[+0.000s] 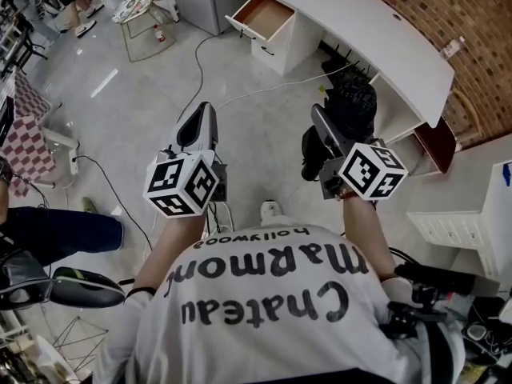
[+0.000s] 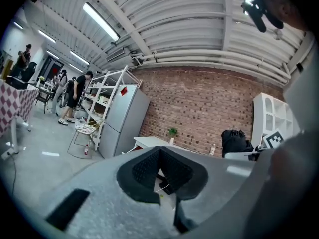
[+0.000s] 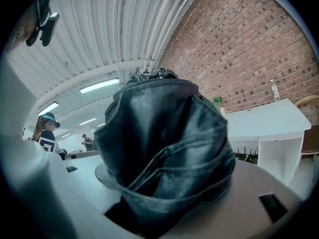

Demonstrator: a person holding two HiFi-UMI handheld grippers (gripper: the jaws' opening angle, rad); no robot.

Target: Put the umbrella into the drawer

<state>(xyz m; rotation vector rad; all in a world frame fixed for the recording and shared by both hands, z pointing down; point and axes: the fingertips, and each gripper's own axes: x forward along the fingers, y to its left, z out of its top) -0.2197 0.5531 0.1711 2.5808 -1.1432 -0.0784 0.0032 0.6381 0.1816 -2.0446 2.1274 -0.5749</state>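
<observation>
left tongs [image 1: 204,112] level; right tongs [image 1: 324,130] grip umbrella [image 3: 164,133]

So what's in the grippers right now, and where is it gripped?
The right gripper holds the umbrella around its folded fabric body; which end cannot be told. The left gripper is shut and empty.

The umbrella [image 1: 352,101] is partly hidden behind the right tongs [image 1: 321,134].
</observation>
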